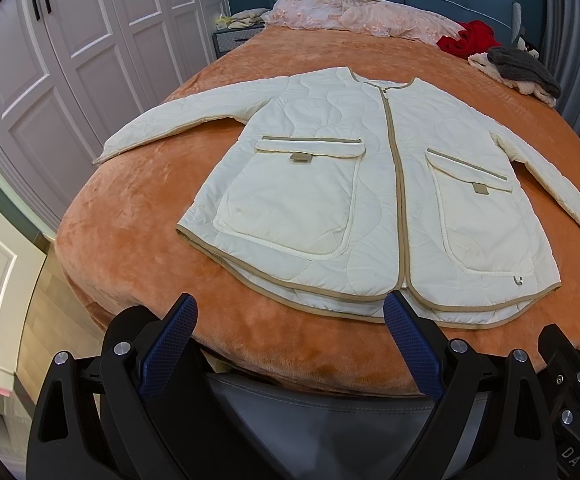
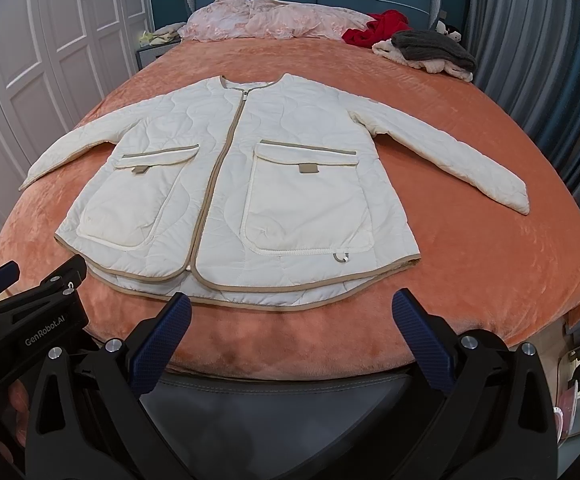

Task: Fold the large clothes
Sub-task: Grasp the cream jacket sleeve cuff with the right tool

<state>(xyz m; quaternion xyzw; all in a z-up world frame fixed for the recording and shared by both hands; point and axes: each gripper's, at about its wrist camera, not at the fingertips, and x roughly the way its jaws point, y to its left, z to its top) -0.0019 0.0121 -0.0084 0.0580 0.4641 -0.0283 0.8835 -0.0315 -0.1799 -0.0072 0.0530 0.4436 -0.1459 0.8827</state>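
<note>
A cream quilted jacket (image 1: pixel 330 200) with tan trim and two big front pockets lies flat, front up, zipped, on the orange bedspread (image 1: pixel 138 248). Both sleeves are spread out to the sides. It also shows in the right wrist view (image 2: pixel 250 200). My left gripper (image 1: pixel 290 312) is open and empty, hovering just in front of the jacket's hem. My right gripper (image 2: pixel 290 308) is open and empty, also just short of the hem. The left gripper's body (image 2: pixel 30 312) shows at the left edge of the right wrist view.
At the head of the bed lie a pink quilt (image 1: pixel 350 12), a red garment (image 1: pixel 470 38) and a grey and cream pile of clothes (image 1: pixel 522 70). White wardrobe doors (image 1: pixel 70 60) stand on the left. A grey bed frame edge (image 2: pixel 290 396) runs below the grippers.
</note>
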